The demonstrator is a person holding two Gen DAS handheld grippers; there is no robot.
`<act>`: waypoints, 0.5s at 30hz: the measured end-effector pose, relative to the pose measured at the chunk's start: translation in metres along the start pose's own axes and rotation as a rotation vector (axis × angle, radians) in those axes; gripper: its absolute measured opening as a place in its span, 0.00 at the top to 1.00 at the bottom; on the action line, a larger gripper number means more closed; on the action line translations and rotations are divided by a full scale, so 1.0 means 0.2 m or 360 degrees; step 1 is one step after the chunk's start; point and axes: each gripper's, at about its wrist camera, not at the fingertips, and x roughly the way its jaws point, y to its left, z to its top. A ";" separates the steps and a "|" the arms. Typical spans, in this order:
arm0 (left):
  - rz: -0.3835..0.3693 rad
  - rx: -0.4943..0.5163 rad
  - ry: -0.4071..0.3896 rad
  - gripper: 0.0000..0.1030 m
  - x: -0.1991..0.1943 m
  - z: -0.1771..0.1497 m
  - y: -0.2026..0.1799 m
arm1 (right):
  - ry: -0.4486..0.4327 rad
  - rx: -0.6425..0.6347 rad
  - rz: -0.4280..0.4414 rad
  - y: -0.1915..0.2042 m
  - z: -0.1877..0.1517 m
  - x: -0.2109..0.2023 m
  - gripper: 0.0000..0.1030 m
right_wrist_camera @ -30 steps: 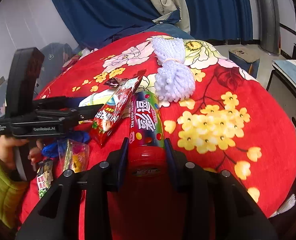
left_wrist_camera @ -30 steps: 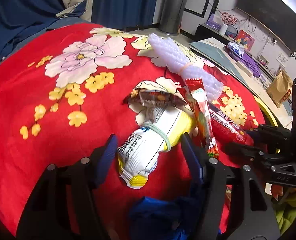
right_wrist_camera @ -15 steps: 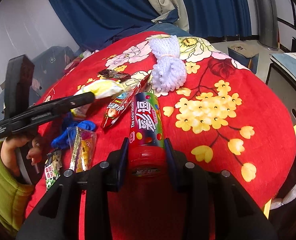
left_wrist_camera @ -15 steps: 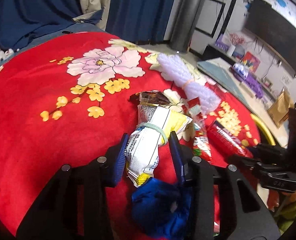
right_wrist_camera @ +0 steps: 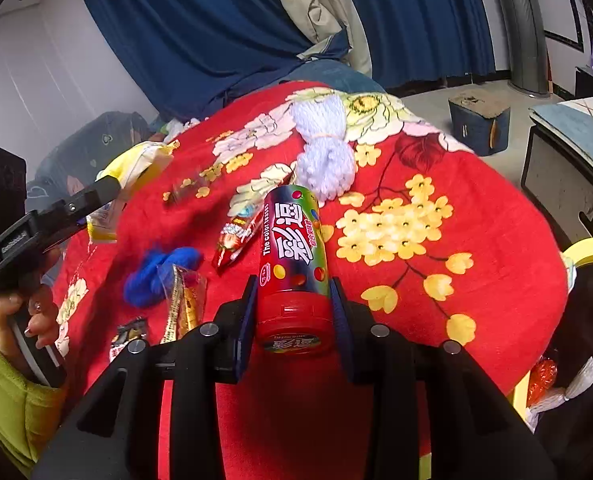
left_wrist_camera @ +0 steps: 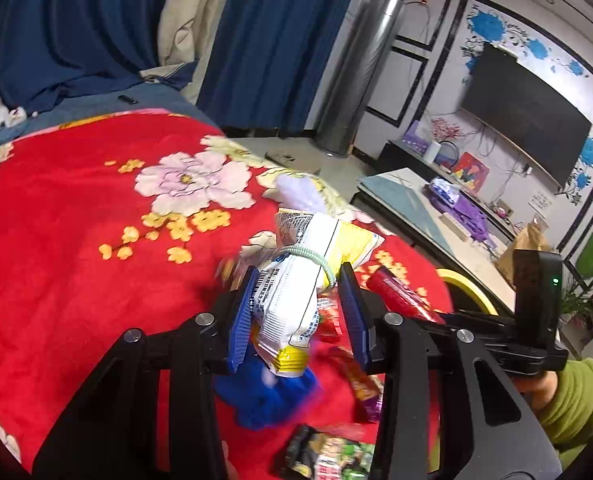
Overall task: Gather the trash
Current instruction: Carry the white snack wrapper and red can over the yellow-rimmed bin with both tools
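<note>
Tongs (left_wrist_camera: 298, 312) around snack bag (left_wrist_camera: 300, 280), blue wad (left_wrist_camera: 264, 396) and wrappers (left_wrist_camera: 328, 458) beneath.

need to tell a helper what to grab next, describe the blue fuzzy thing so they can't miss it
Start at the red flowered blanket and find the candy tube held in the right gripper. Left of the tube, past a red snack wrapper, lies the blue yarn clump. It is the only soft, fuzzy, solid-blue thing among glossy printed wrappers.

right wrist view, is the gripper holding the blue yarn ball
No, the right gripper is shut on the red candy tube, while the blue yarn ball lies apart on the red blanket.
</note>
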 end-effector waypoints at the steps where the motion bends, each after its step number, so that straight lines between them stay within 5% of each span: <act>1: 0.0001 0.0011 -0.0004 0.68 -0.01 0.00 -0.02 | -0.0007 -0.0001 0.0004 0.00 0.00 -0.01 0.68; 15: -0.0077 0.0103 -0.0102 0.68 -0.08 0.02 -0.27 | -0.0152 0.0023 -0.0007 -0.05 0.05 -0.22 0.68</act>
